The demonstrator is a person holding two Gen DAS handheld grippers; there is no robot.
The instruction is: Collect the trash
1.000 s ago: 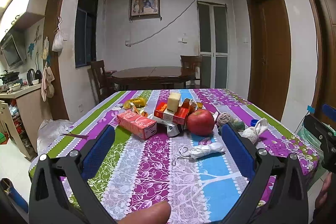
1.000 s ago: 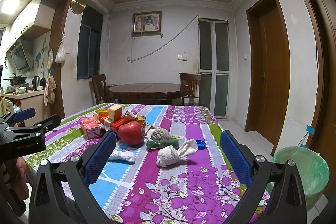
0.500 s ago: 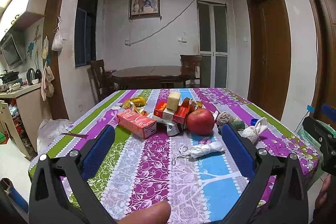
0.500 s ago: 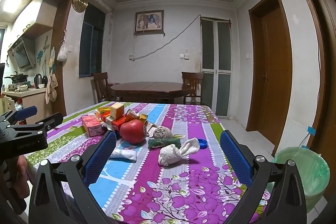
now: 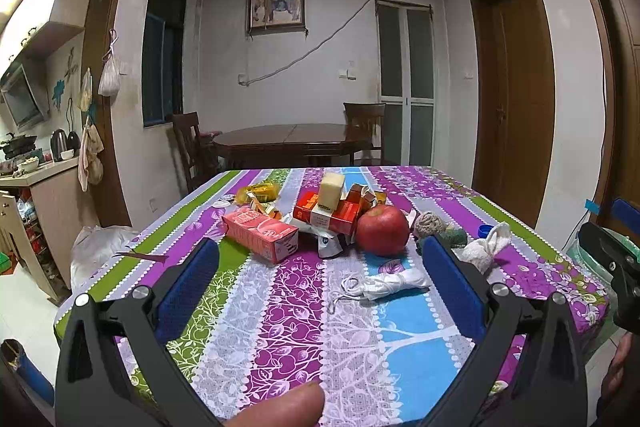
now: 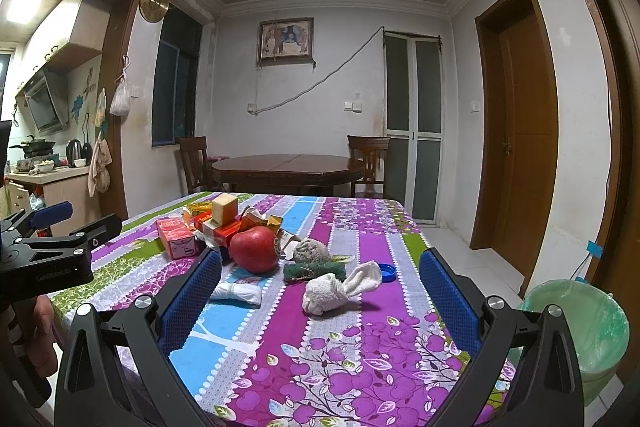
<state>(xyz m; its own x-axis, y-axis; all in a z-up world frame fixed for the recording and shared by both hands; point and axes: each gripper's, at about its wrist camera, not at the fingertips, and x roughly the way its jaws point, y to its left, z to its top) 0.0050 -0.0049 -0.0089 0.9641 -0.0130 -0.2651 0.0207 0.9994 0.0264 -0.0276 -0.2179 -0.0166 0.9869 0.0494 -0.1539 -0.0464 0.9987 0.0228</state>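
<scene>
Clutter lies on a table with a purple, blue and green cloth (image 5: 304,311) (image 6: 360,339). There is a pink carton (image 5: 260,233) (image 6: 176,237), red boxes (image 5: 326,213) with a yellow block (image 5: 331,185) on top, a red apple (image 5: 382,230) (image 6: 255,249), a white rolled rag (image 5: 392,283) (image 6: 238,293), a knotted white cloth (image 6: 338,287), a green scrubber (image 6: 314,271) and a blue cap (image 6: 387,272). A green-lined trash bin (image 6: 580,331) stands on the floor to the right. My left gripper (image 5: 316,267) and right gripper (image 6: 320,275) are open and empty, held short of the clutter.
A dark wooden dining table (image 5: 292,139) with chairs stands behind. A kitchen counter (image 5: 36,175) is at the left, and a white bag (image 5: 100,247) lies on the floor beside the table. Wooden doors (image 6: 520,131) are on the right.
The right wrist view has tilted up slightly, so the table sits lower in it. The left gripper has barely moved. Both stay open.
</scene>
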